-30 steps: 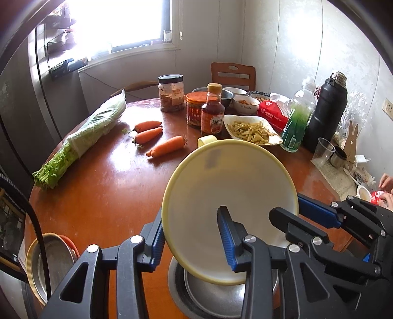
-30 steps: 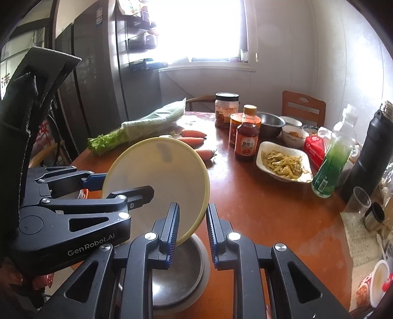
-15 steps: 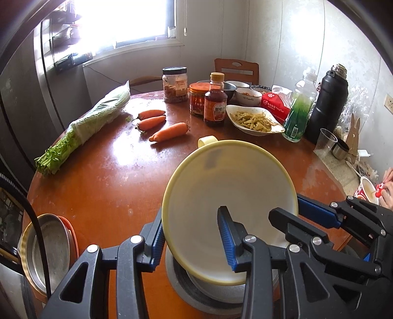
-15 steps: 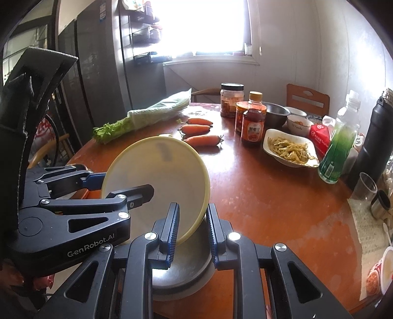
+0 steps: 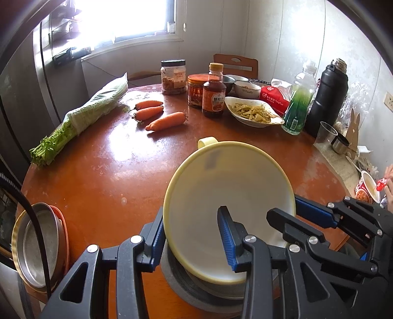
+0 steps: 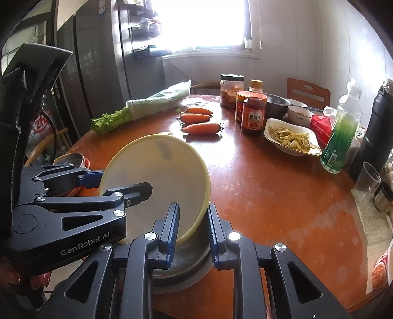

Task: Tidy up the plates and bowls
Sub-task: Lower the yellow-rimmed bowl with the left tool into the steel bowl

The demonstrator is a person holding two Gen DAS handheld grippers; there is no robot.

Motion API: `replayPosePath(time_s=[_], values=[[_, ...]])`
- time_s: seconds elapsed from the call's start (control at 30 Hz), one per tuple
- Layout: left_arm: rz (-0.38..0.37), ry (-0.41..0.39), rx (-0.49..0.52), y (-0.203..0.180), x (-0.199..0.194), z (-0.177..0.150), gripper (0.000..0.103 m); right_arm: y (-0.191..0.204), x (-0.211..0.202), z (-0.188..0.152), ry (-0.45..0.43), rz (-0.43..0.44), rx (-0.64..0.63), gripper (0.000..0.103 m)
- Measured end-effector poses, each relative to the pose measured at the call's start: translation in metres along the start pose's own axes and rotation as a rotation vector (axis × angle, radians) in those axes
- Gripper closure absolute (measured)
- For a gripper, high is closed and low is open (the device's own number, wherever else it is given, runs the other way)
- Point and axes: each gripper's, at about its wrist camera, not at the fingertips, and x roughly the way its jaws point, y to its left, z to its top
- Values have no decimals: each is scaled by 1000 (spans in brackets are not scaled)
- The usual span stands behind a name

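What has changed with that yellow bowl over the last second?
Both tools have carried the yellow bowl lower, so it now sits closer over the grey dish stack beneath it. The left tool and right tool still clamp opposite sides of its rim, and it stays tilted. The carrots and jars have not moved on the table.

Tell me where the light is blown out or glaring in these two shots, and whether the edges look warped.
Left wrist view: the window is blown out to white, glare streaks the round reddish-brown wooden table, and fisheye bends the walls with dark corners. Right wrist view: the window is again overexposed, the pale yellow plastic bowl stays evenly lit, and the edges curve likewise.
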Motion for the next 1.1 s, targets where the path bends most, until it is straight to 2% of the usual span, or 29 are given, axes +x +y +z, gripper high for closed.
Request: replayPosePath(time_s=[1.1], values=[[7,-6,-4,2,1,-21,63,-1,6,-12,8,-6,2,78]])
